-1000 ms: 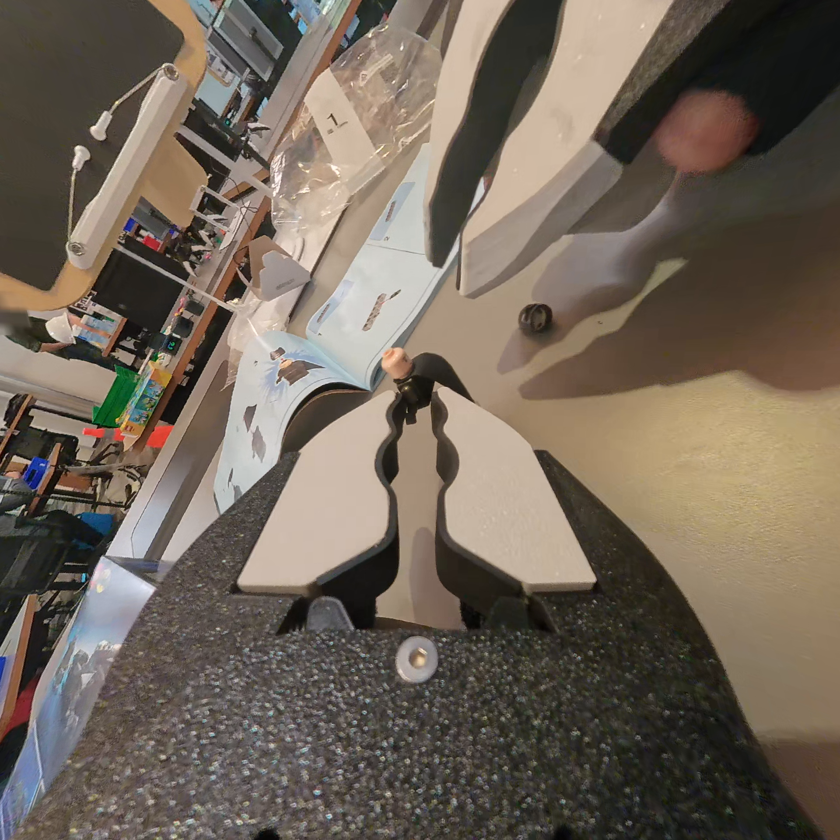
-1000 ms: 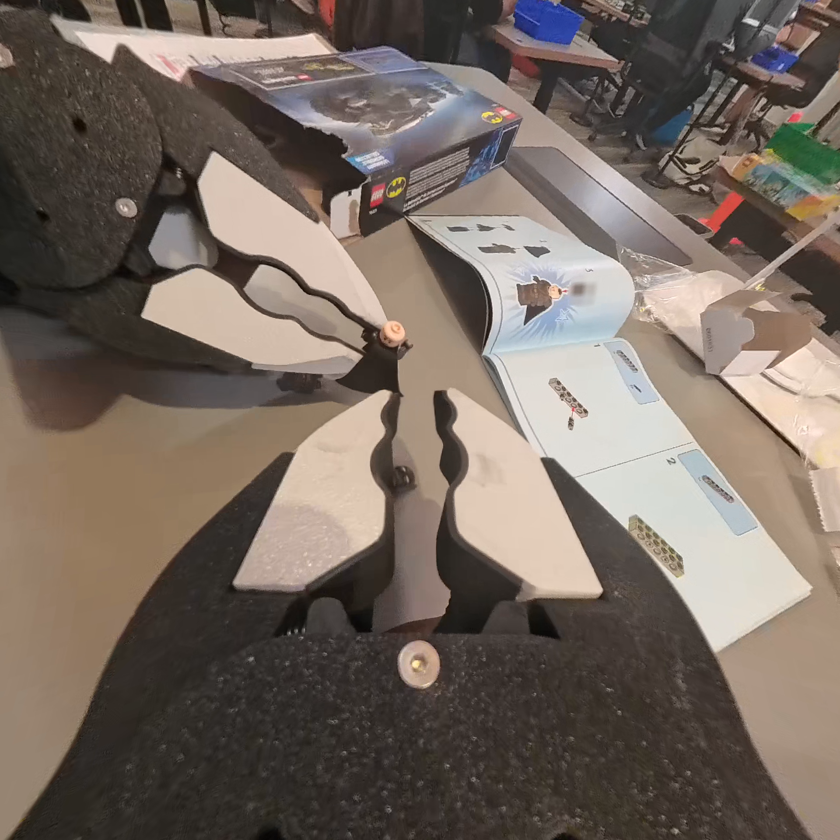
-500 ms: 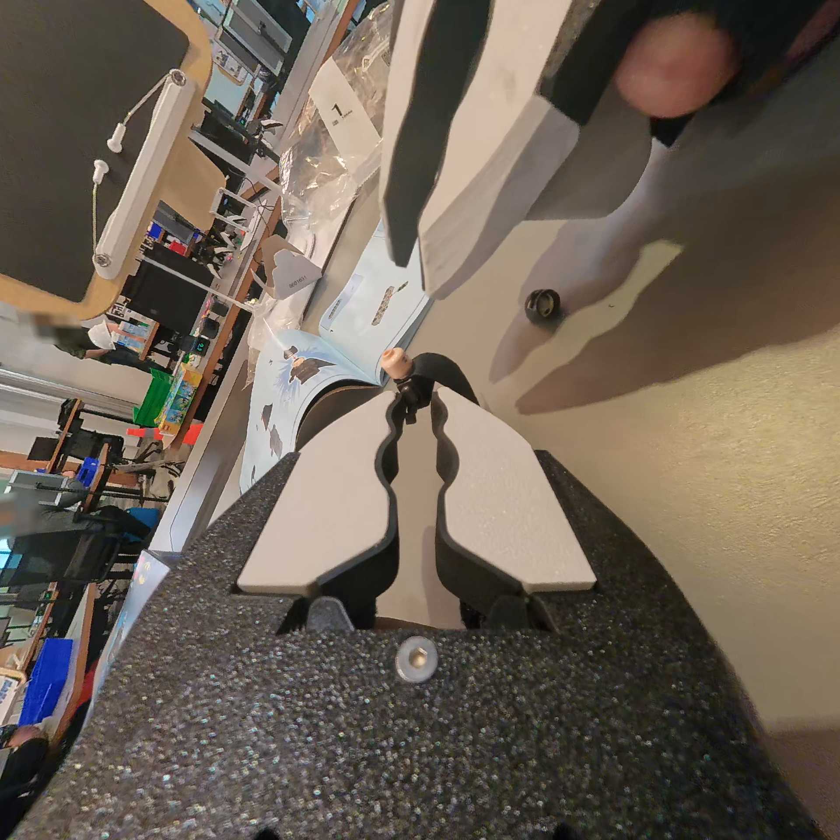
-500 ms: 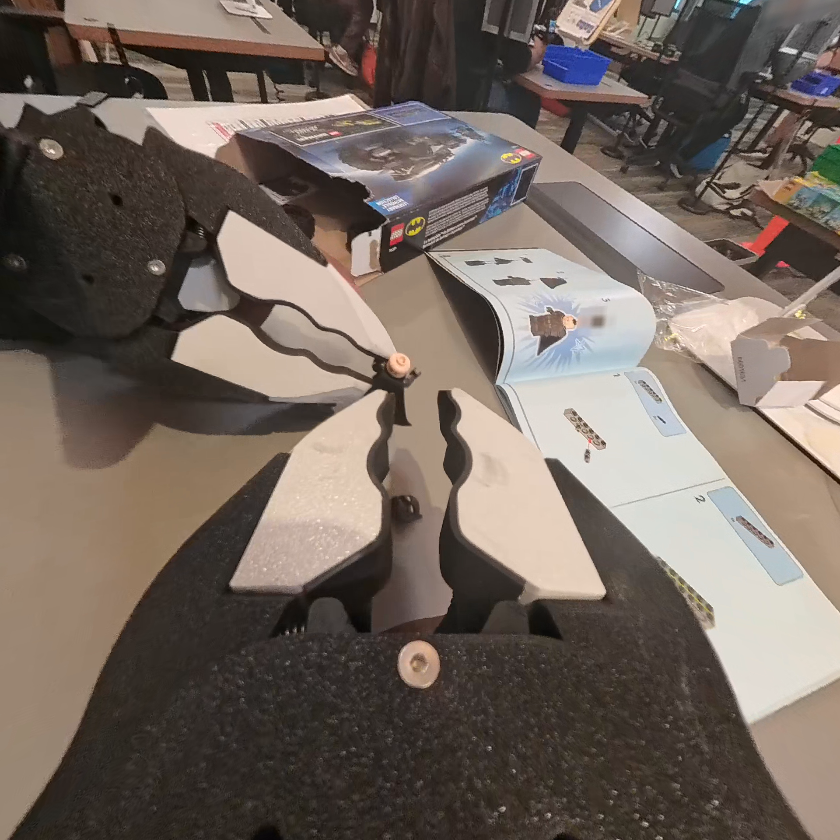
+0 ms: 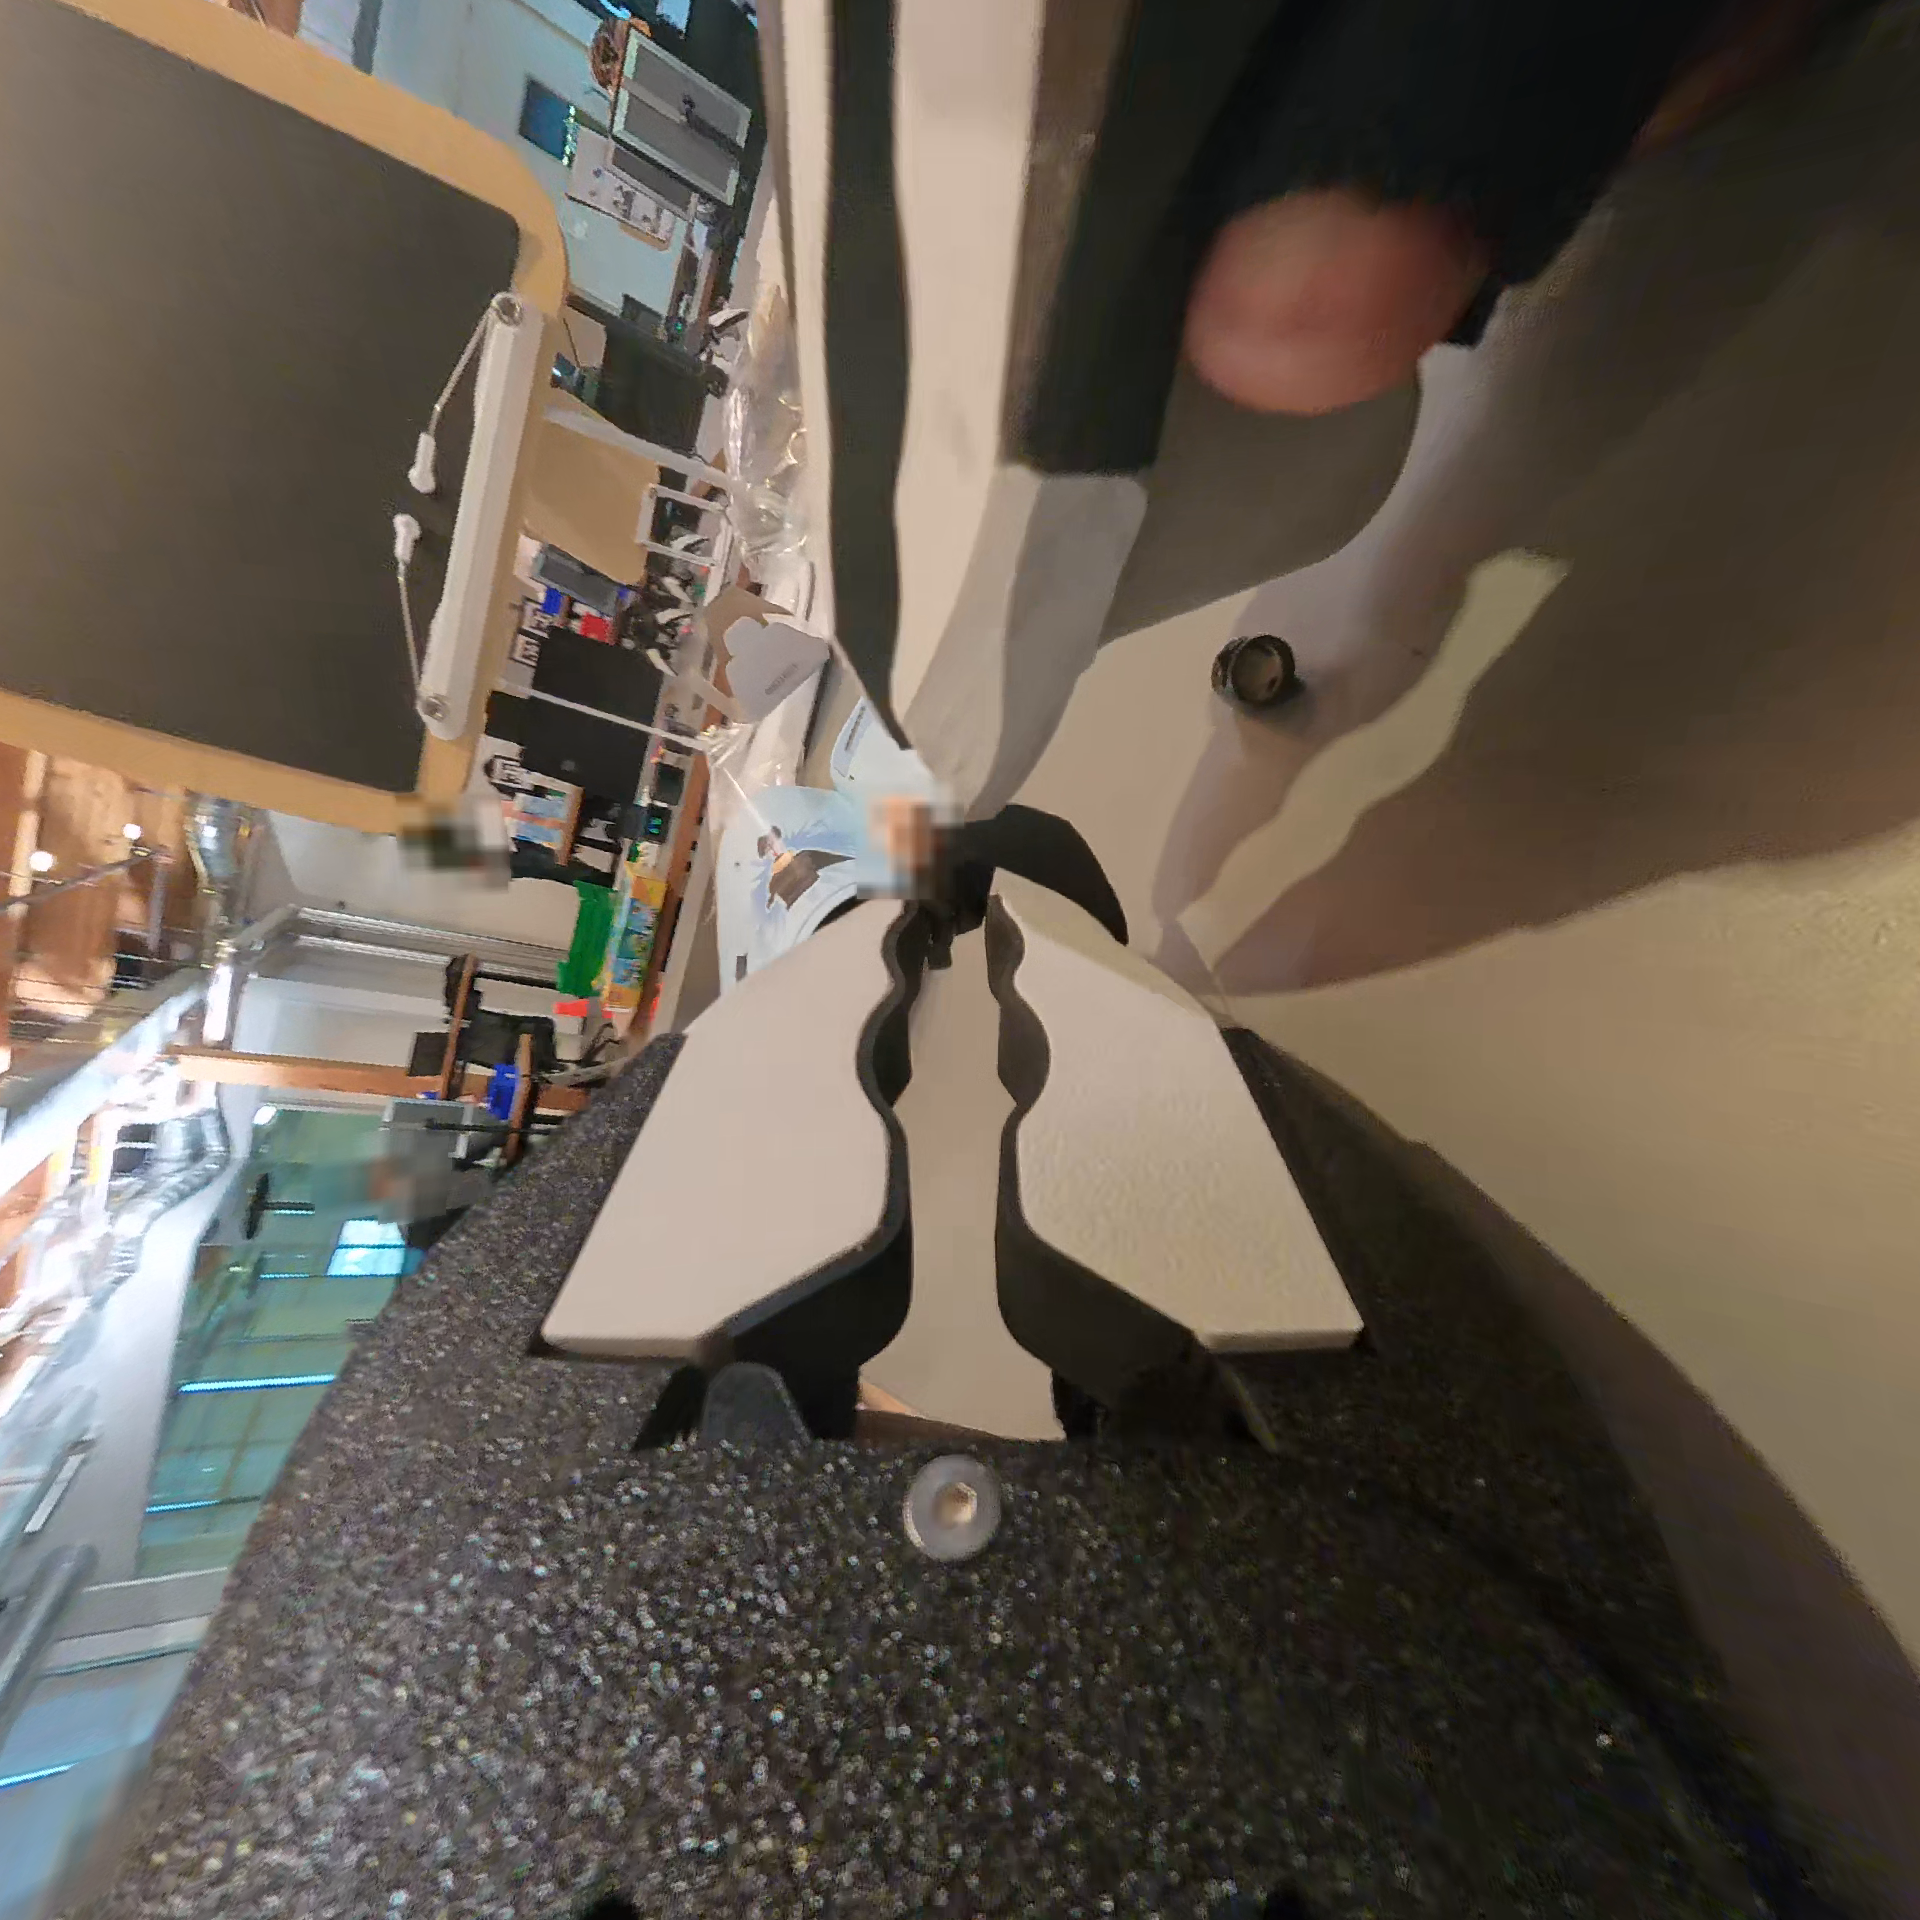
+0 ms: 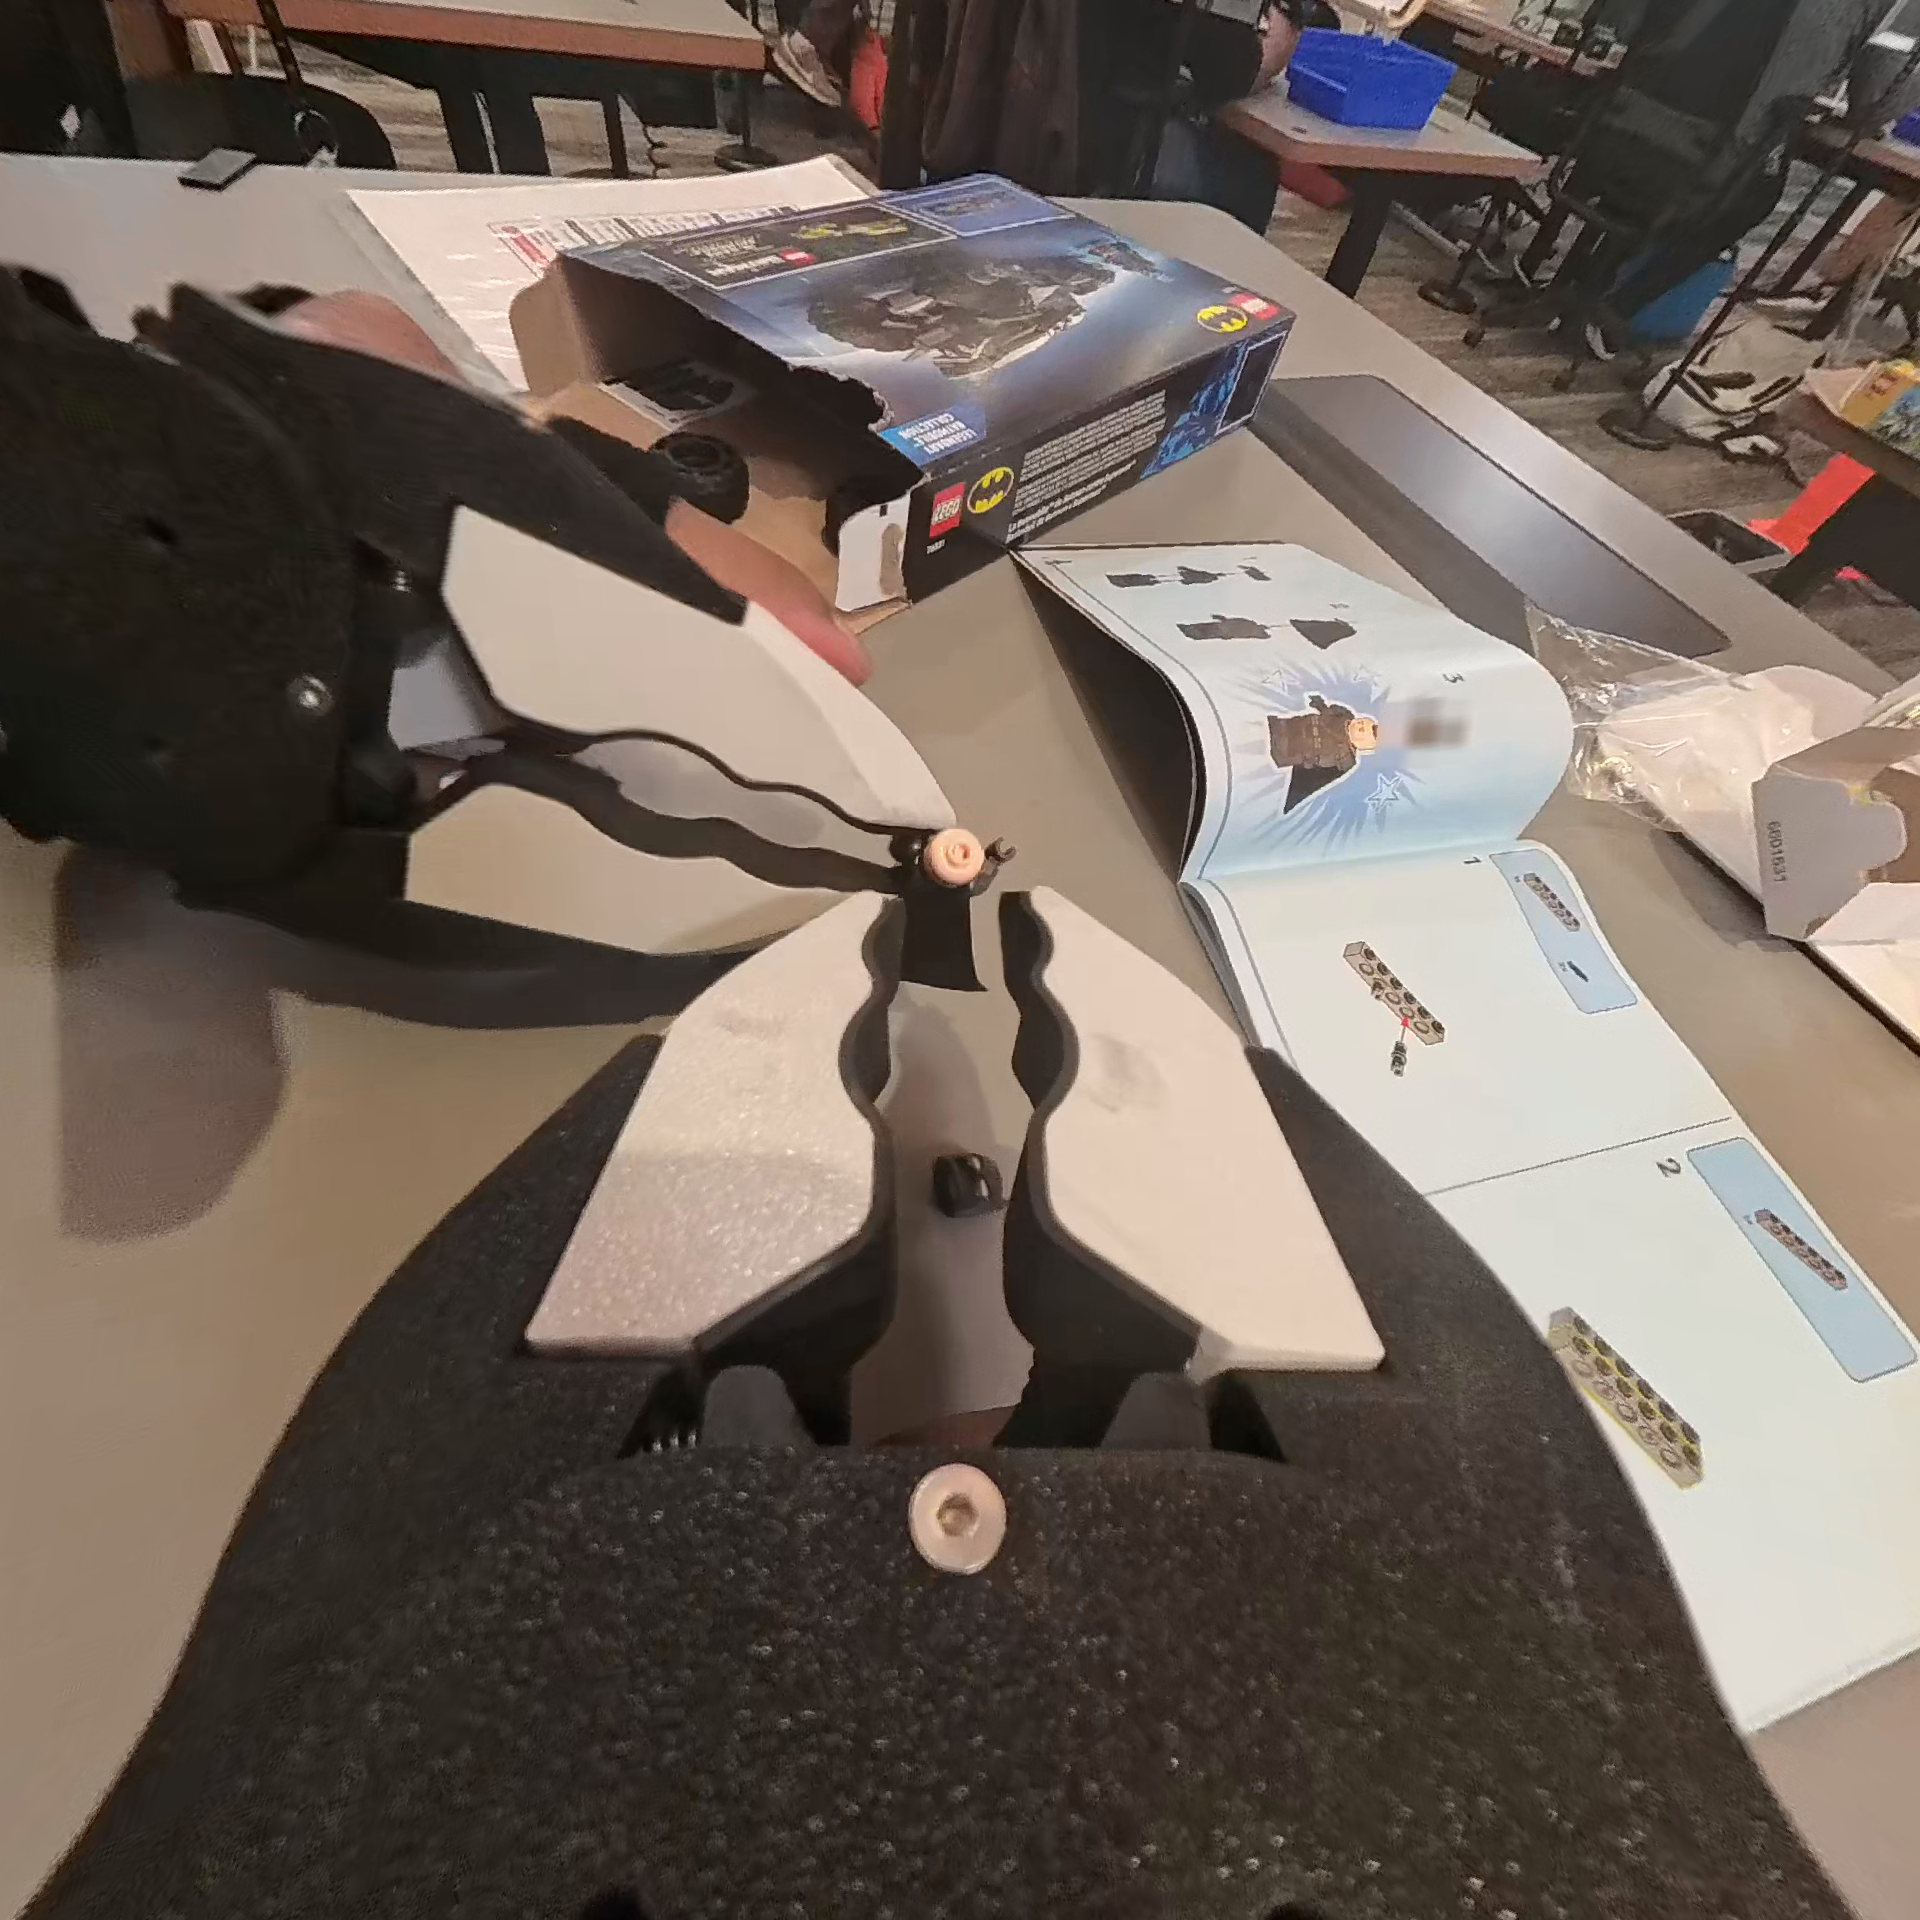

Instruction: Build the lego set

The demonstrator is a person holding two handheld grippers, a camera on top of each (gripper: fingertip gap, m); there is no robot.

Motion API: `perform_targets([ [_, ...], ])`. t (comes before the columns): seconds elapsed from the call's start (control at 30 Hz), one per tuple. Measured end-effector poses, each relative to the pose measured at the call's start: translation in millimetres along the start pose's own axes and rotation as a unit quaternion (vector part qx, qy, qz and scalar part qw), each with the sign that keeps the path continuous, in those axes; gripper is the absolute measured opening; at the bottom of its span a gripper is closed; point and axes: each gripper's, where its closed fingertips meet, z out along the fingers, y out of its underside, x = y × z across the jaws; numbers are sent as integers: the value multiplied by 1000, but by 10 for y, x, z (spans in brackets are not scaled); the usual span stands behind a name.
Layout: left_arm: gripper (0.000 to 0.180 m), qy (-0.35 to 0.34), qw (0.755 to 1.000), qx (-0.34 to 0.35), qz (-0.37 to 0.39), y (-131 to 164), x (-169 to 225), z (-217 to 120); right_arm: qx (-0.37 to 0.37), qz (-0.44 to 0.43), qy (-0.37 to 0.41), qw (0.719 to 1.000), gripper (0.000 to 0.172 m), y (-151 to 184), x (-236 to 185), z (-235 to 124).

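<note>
Your left gripper [image 6: 914, 857] is clamped on a small toy figure [image 6: 951, 862], tips pinching its dark body so the peach head and black cape [image 6: 940, 940] stay exposed. That grip leaves the cape hanging free, above the table [image 6: 312, 1143]. Your right gripper [image 6: 940, 914] stands apart, holding nothing; the cape hangs between its fingers [image 6: 790, 1039] without either pad pressing on it, judged from the gap showing on the right side. A small black piece [image 6: 966, 1184] lies on the table beneath. Beyond, an open instruction booklet [image 6: 1455, 935] lies flat; farther off, a torn-open box [image 6: 935, 353].
</note>
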Motion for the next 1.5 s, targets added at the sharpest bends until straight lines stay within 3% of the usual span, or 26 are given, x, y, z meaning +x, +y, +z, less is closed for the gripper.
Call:
perform_targets([
  [0.63,12,-72,982,-21,173,-94,52,-23,-16,25,-12,999,12,42,-27,8],
  [1.07,11,-71,981,-19,179,-101,63,-35,-26,27,-12,999,19,77,-28,-3],
  [1.27,11,-70,981,-16,182,-110,77,-35,-30,16,-10,999,11,90,-32,-1],
  [1.37,16,-58,987,-1,149,-124,80,-34,-31,-7,-7,999,11,101,-35,-9],
  [1.5,32,-3,998,49,35,-181,86,-64,-20,-42,-1,999,11,105,40,-53],
])
